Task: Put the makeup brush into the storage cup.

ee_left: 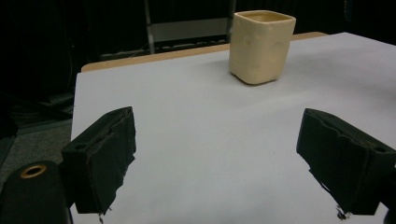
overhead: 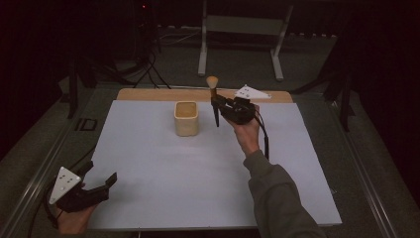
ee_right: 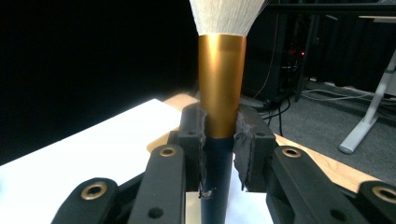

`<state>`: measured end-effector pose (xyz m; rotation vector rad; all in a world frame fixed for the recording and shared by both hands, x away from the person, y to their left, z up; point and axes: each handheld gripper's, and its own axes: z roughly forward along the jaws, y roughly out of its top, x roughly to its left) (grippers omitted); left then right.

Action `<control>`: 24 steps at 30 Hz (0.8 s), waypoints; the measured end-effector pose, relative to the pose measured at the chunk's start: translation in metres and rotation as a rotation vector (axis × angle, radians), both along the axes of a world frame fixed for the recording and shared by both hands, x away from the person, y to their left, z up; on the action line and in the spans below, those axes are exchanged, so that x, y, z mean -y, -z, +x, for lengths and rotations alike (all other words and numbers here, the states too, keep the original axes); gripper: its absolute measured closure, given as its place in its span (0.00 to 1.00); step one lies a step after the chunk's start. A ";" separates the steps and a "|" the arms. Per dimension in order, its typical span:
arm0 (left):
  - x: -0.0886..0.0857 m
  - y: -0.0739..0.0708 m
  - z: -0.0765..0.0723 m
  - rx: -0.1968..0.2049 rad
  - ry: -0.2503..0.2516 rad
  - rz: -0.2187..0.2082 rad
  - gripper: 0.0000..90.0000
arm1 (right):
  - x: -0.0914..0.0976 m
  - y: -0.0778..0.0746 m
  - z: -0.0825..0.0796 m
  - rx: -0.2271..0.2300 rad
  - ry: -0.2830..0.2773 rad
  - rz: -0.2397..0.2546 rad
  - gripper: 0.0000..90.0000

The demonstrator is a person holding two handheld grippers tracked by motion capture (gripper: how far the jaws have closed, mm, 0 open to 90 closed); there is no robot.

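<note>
I see the right gripper (overhead: 218, 105) clamped on the brush (ee_right: 220, 88), bristles up, handle hanging clear of the tabletop (overhead: 198, 168). Cream cup (overhead: 186, 118) sits just left of it, nothing between. Left gripper (ee_left: 233, 163) is open, empty, well apart.

I found no readable text, label, brand, number or sign on anything I could see from my station.
</note>
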<state>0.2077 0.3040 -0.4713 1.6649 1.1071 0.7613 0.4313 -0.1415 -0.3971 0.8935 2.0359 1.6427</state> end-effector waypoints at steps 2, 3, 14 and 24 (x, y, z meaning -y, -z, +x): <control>0.000 0.000 0.000 0.000 0.000 -0.001 0.14 | -0.002 0.000 0.001 0.002 0.001 0.005 0.82; 0.000 0.000 0.000 0.001 -0.001 -0.003 0.14 | -0.002 0.000 0.001 0.002 0.001 0.005 0.82; -0.001 0.000 -0.001 0.003 0.000 -0.005 0.14 | -0.006 -0.002 0.008 0.020 0.005 0.022 0.82; -0.002 0.000 -0.002 0.003 -0.002 -0.009 0.14 | -0.009 -0.007 0.012 0.042 0.007 0.047 0.82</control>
